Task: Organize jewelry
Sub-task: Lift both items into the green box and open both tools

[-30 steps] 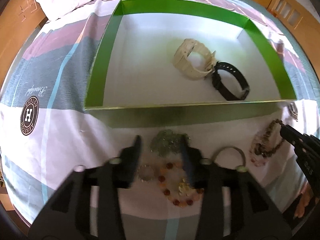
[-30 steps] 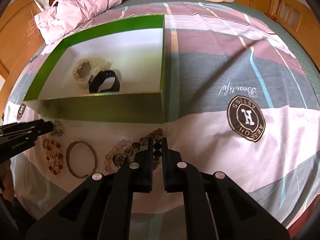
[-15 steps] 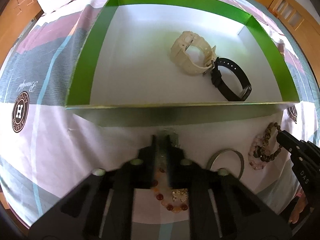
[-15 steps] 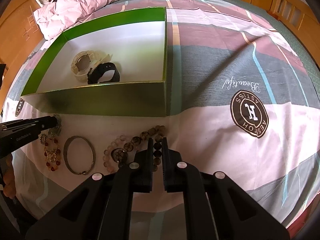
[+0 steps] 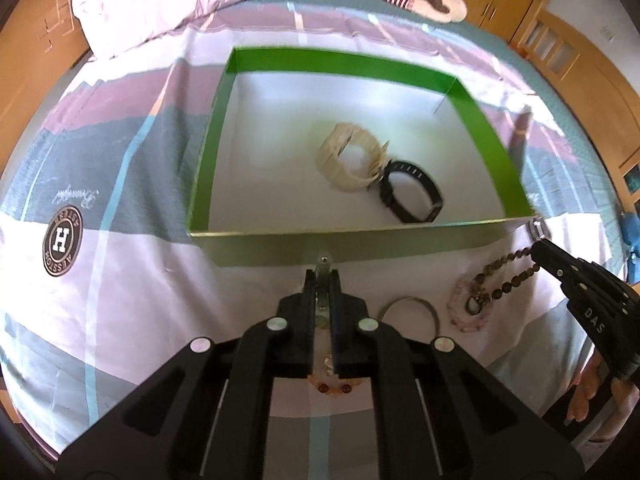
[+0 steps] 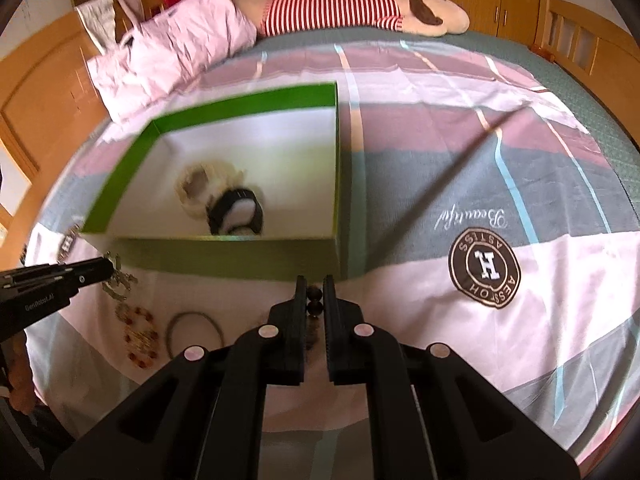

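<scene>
A green box (image 5: 208,168) with a white floor sits on the bed; it holds a cream watch (image 5: 352,160) and a black watch (image 5: 412,196). My left gripper (image 5: 322,276) is shut on a silver chain piece (image 5: 322,264) and holds it up in front of the box's near wall. My right gripper (image 6: 314,284) is shut on a dark bead bracelet (image 6: 314,304), which hangs from it in the left wrist view (image 5: 500,276). A red-and-amber bead bracelet (image 6: 138,336), a metal bangle (image 6: 194,332) and a pink bead bracelet (image 5: 460,312) lie on the sheet.
The box (image 6: 224,256) stands just beyond both grippers. A pink pillow (image 6: 172,48) and a striped plush toy (image 6: 360,8) lie at the bed's far end. Wooden cabinets (image 5: 580,52) line the room's edge.
My left gripper closed on the silver chain piece and lifted it off the sheet. My right gripper rose with the dark bead bracelet. Both moved back from the box.
</scene>
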Demonstrator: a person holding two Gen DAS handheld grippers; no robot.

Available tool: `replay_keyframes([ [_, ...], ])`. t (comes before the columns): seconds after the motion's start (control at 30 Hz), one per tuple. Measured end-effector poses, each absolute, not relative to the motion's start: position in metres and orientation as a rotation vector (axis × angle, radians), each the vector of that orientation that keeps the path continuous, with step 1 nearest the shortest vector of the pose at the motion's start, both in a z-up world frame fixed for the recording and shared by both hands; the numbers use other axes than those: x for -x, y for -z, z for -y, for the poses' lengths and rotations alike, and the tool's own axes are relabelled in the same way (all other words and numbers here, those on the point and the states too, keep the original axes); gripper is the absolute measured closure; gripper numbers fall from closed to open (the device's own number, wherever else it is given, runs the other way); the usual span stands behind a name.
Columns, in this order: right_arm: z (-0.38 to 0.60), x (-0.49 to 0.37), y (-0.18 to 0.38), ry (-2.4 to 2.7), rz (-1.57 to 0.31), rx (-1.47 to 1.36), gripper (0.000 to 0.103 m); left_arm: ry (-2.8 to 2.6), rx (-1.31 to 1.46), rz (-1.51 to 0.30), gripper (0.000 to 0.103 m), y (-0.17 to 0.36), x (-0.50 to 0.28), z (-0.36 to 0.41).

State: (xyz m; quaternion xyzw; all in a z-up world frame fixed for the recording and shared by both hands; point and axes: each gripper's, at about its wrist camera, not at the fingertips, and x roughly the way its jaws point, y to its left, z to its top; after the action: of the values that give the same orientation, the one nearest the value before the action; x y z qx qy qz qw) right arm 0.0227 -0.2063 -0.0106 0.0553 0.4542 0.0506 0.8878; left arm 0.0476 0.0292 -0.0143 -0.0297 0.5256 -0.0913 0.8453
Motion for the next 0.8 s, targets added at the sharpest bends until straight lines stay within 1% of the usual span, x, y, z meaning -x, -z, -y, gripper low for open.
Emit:
replay_keyframes([
  [0.27,0.208,-0.020,-0.016,-0.128,-0.869,-0.147,0.096,0.184,0.010,-0.985,0.097,-0.018,-0.035,-0.031],
  [0.57,0.193,-0.027,-0.059,-0.173,-0.720,-0.163,0.096,0.190,0.073,-0.896,0.097,-0.042,-0.052,-0.036],
  [0.7,0.190,-0.048,-0.063,-0.166,-0.692,-0.161,0.096,0.179,0.081,-0.898,0.097,-0.037,-0.071,-0.036],
  [0.8,0.191,-0.069,-0.052,-0.141,-0.723,-0.177,0.096,0.159,0.077,-0.927,0.097,-0.023,-0.084,-0.038],
])
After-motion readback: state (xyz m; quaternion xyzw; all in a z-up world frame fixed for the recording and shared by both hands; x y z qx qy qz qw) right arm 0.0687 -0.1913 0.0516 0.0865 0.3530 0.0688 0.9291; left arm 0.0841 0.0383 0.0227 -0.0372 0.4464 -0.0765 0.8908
